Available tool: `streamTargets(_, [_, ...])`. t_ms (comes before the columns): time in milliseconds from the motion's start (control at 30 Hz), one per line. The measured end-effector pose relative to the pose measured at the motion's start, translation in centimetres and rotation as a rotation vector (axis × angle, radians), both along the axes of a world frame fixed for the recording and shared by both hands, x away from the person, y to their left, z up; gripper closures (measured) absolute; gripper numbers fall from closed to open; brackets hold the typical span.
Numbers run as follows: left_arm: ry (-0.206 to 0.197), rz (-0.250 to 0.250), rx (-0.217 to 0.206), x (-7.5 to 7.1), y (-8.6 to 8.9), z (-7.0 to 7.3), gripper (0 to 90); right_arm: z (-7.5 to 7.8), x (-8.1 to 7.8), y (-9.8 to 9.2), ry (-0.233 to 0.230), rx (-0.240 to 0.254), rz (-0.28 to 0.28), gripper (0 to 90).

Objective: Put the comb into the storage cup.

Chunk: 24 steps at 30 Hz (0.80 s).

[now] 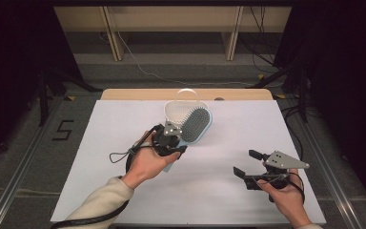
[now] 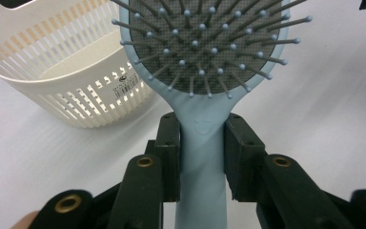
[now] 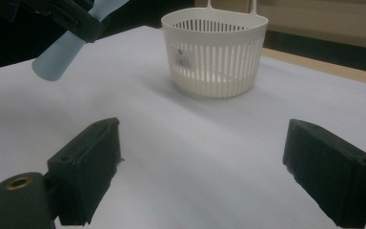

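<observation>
- Setting: a white table top (image 1: pixel 124 143) on a wooden board, standing on a grey floor with dark surroundings; pale shelf legs and loose cables lie beyond the far edge, too dim to itemise. A mark like the figure 5 shows on the floor at the left.
- Left gripper (image 1: pixel 171 138): held in the person's left hand (image 1: pixel 147 164), above the middle of the table. Its two black jaws are clamped on the neck of the hairbrush, one pad on each side of the handle, as the left gripper view shows.
- Hairbrush (image 2: pixel 205 47): pale blue, oval grey cushion with ball-tipped pins. Raised off the table, head pointing toward the far edge, just beside the basket. The top of the head is cut off in the left gripper view; the handle end juts out below the jaws in the right gripper view.
- Basket (image 3: pixel 214 52): cream slotted plastic tub with a hanging loop, upright on the table near the far edge. Its inside is partly screened by the brush in the high view; label text unreadable.
- Right gripper (image 1: pixel 250 164): held low at the near right, well apart from the brush. Jaws spread wide, nothing between them.
</observation>
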<state>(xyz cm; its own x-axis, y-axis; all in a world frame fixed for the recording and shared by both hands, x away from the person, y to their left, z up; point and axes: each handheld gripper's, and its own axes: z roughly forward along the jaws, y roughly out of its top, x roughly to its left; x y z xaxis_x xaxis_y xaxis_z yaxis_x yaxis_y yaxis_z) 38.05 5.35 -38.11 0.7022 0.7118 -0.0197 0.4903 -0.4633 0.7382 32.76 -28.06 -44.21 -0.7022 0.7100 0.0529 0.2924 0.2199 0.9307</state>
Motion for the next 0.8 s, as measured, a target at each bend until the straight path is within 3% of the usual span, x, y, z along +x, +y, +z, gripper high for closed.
streamTargets(800, [-0.015,0.013,-0.025,0.07,0.19,0.25,69.7,0.00,0.00,-0.01,-0.001,-0.001,0.000,13.1])
